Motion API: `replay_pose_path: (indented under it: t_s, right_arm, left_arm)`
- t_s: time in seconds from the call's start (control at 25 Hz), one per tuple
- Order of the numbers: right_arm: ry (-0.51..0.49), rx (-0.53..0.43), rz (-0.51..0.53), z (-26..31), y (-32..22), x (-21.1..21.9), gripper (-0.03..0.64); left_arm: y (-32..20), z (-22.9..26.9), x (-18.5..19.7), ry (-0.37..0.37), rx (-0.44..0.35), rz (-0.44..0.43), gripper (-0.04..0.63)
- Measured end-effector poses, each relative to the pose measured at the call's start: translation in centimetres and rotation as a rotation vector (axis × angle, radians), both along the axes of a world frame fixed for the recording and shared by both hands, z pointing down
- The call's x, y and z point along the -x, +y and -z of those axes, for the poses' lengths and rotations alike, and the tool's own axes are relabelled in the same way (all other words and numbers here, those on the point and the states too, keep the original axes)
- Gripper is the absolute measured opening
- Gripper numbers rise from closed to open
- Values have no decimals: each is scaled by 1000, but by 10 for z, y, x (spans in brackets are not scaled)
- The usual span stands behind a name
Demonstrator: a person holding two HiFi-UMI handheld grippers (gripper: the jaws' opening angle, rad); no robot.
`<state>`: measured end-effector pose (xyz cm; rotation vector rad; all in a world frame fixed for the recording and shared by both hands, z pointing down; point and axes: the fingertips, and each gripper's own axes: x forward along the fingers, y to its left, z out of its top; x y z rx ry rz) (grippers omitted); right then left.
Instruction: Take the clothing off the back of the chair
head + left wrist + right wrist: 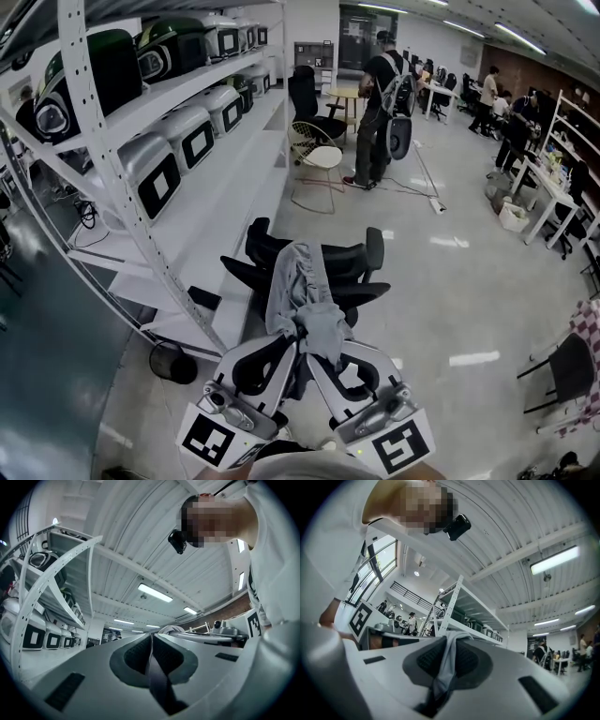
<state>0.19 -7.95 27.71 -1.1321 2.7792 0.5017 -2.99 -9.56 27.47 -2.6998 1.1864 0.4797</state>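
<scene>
White metal shelving rack fills the left side of the head view, its shelves loaded with boxy white units that have dark front windows. Pale glossy floor takes up the right side; a person stands well back on it, near a white wire chair. Black office chair stands just beside the rack's lower shelf, directly ahead of both tools. Grey garment lies over the chair's back at its far end; its near end is bunched and drawn up off the chair toward the camera, where both tools have hold of it. Left gripper: jaws closed almost fully, with a thin dark fold of the garment pinched between the pads. Right gripper: jaws likewise nearly closed, clamped on a light grey fold that stands up above the pads and hangs below them. The two tools sit close side by side, tips converging on the same bunch of cloth. Marker cubes show at the bottom edge of the head view.
</scene>
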Motion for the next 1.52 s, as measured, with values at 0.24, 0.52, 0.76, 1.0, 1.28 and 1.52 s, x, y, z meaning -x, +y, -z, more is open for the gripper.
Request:
replay_pose_path:
  t_s: [0.24,0.52,0.76,1.0,1.28,1.52]
  right_arm:
    - [-4,29,28,-10,9,-4,38]
    - [-36,110,52,-34,18,-14,37]
    - [-30,131,17,-43,16,-13,37]
    - [-29,132,-39,-43,17,6,37]
    - [-36,173,-131,-59,10,31,37]
    - [-41,169,-171,-71,10,34,37]
  left_arm:
    - [10,-10,-1,-7,28,36,21]
    - [21,-37,-7,-22,95,83,18]
    - [22,-46,-6,-42,116,70,18]
    - [18,-52,16,-21,123,41,17]
    - [14,-65,43,-8,141,-20,17]
    - [9,-80,47,-16,141,0,17]
